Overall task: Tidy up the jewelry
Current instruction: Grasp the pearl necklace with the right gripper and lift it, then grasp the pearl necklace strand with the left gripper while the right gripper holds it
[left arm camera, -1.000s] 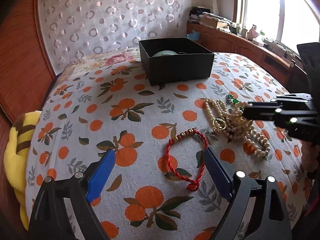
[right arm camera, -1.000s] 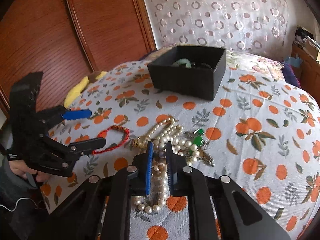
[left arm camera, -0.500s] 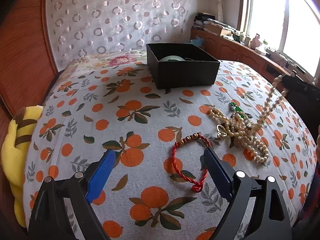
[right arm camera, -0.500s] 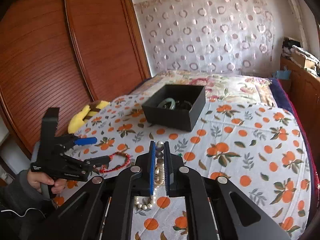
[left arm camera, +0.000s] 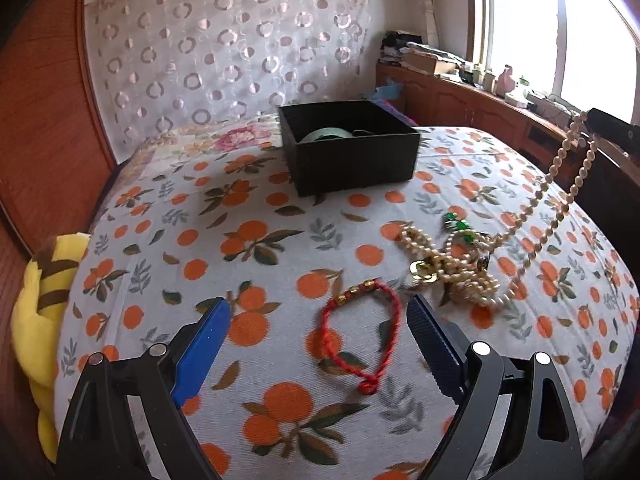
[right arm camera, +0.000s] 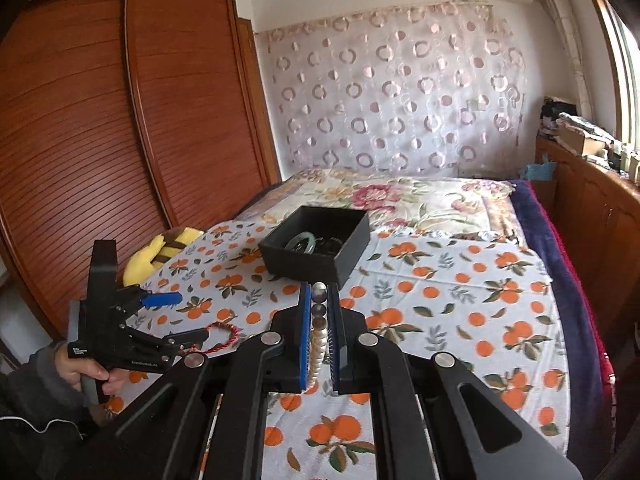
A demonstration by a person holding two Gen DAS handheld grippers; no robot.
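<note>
The right gripper (right arm camera: 319, 300) clamps a cream pearl necklace (left arm camera: 560, 184), its strand rising off the heap. The left gripper (left arm camera: 320, 332) gapes over a red bracelet (left arm camera: 360, 336) on the orange-print bedspread (left arm camera: 260, 240).

You're working in a home bedroom: a bed (right arm camera: 460, 280) under an orange-print cloth fills the middle, a floral quilt (right arm camera: 400, 196) lies at 12 o'clock, slatted wooden wardrobe doors (right arm camera: 132, 120) stand at 10 o'clock, a circle-patterned sheer curtain (right arm camera: 400, 92) hangs ahead, and a cluttered wooden sideboard (right arm camera: 592, 184) runs under the window (left arm camera: 520, 24) at 2 o'clock
</note>
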